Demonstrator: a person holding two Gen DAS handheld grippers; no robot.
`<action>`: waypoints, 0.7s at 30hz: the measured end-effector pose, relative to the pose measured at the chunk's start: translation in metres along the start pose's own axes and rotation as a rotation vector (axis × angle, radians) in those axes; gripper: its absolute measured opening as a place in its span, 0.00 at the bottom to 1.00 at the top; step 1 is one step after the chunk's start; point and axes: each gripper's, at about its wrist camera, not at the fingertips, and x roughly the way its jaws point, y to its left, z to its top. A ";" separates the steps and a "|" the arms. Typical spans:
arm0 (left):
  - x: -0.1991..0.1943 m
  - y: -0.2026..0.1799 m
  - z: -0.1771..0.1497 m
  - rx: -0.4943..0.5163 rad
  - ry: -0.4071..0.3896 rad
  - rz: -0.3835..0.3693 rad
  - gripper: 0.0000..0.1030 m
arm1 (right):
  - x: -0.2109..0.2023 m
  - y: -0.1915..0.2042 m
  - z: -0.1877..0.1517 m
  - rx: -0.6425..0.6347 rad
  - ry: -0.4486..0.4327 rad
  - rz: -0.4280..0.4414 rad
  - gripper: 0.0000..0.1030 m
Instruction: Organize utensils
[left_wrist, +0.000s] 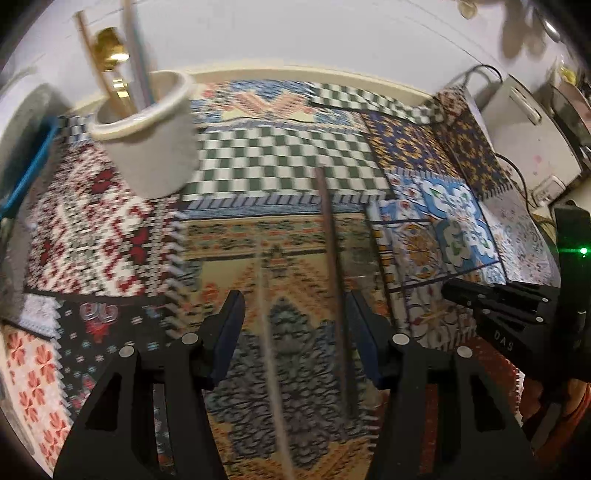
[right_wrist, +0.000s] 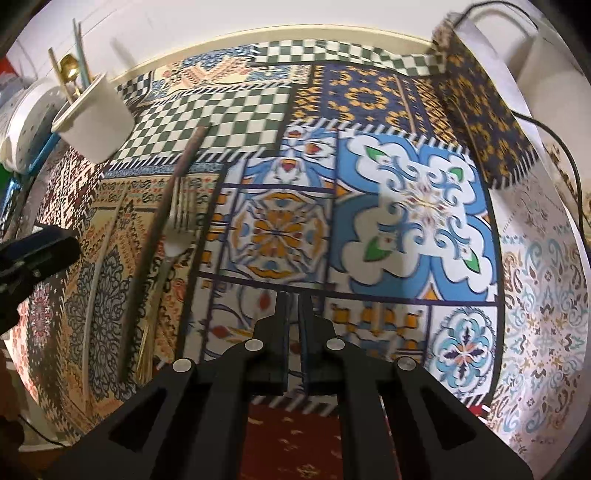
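Hovering over the patterned surface (left_wrist: 280, 177), left claw (left_wrist: 295, 332) points steeply down with jaws released, roughly half spread, nothing pressed between the pads. Dark brown chopstick (left_wrist: 332, 280) lies flat on the mat and runs up between the jaws, nearer the right-hand finger in the left wrist view. Pale thin stick (left_wrist: 271, 343), probably its mismatched partner, lies alongside it, also inside the gap; motion blur makes it hard to say whether either touches a pad.

Right claw (right_wrist: 293, 295) is clenched, pads together, holding nothing, poised over the blue floral tile with no utensil beneath it.

Fork (right_wrist: 181, 218) lies just right of the dark chopstick in the right wrist view, tines toward the far edge, handle running back beside a gold-coloured piece too blurred to identify.

White cup (left_wrist: 147, 136) stands upright at far left, already holding a gold spoon (left_wrist: 109, 48) and several sticks.

Handling judgement:
- chopsticks: light, stiff, thin, smooth; likely to roll or pivot in the pads
- take hold near mid-length, across the shaft, pads square to it
- lying flush on the mat, so fingertips must reach right down to the surface
- fork: heavier, rigid, slick metal; the narrow neck below the tines looks the best grip
- cup: possibly ceramic, may tip if struck when dropping items in
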 end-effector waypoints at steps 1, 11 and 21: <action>0.004 -0.006 0.002 0.015 0.010 -0.016 0.54 | -0.001 -0.002 0.001 0.005 -0.002 0.001 0.04; 0.045 -0.051 0.005 0.107 0.138 -0.121 0.25 | -0.015 -0.009 0.002 0.038 -0.023 0.043 0.19; 0.060 -0.053 0.026 0.097 0.101 -0.050 0.29 | -0.022 -0.024 0.002 0.084 -0.042 0.062 0.20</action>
